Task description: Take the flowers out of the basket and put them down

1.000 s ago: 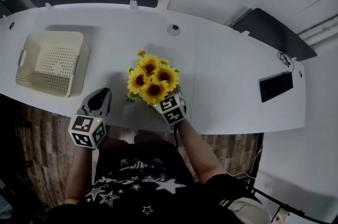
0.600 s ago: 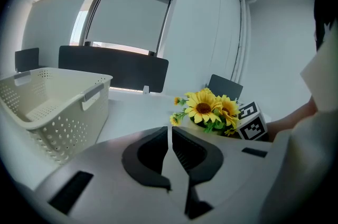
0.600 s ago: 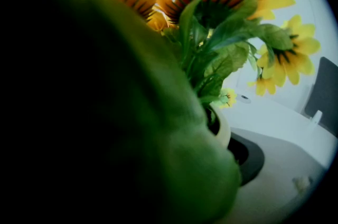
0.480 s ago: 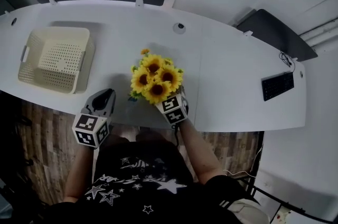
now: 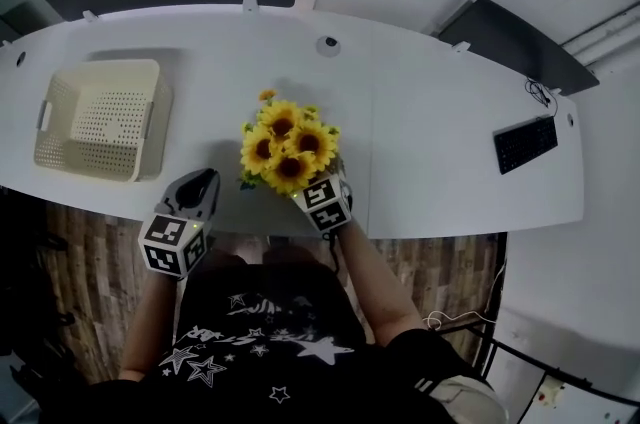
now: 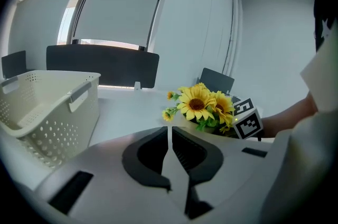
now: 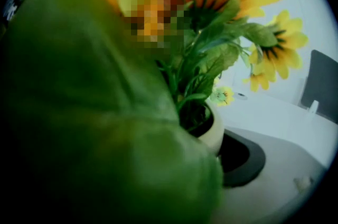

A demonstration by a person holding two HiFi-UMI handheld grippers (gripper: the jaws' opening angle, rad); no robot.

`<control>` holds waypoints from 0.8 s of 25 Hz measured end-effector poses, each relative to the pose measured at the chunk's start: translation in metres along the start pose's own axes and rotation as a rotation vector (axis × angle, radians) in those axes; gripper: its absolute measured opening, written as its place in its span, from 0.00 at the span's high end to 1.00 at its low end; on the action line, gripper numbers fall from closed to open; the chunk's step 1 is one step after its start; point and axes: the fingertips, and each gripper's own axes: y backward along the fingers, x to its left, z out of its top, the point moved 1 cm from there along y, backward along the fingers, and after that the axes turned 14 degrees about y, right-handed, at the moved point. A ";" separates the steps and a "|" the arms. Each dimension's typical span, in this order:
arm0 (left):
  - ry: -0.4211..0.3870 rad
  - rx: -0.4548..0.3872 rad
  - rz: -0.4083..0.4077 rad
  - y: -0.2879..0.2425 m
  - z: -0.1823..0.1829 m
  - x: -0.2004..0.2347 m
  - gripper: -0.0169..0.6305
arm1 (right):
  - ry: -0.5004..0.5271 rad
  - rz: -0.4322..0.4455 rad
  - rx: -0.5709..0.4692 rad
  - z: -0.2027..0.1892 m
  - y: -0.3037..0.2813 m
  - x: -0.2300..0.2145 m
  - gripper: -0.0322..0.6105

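On table (image 5: 430, 142), basket (image 5: 100, 67) lies left of flowers (image 5: 288, 152)

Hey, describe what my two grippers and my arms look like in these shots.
Both are pale grey plastic shells with black jaw pads, seen best on the left gripper. Each, like the right gripper, carries a white cube printed with black square markers. The arms are bare below a black short-sleeved shirt with white stars.

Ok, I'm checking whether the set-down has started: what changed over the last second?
Nothing visibly changed. The right gripper still grips the potted sunflowers near the table's front edge. The left gripper stays shut and empty beside them, and the basket sits empty off to the left.
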 end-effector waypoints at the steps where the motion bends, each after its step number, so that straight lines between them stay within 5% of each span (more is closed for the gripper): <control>1: 0.000 0.002 0.003 0.000 -0.001 -0.002 0.92 | -0.013 0.013 -0.002 -0.002 0.003 0.001 0.14; 10: 0.078 -0.083 0.117 0.021 -0.009 -0.004 0.93 | 0.018 0.098 -0.011 -0.025 0.033 0.004 0.14; 20: 0.118 -0.135 0.112 0.055 -0.031 -0.010 0.92 | 0.051 0.051 0.004 -0.023 0.056 0.013 0.14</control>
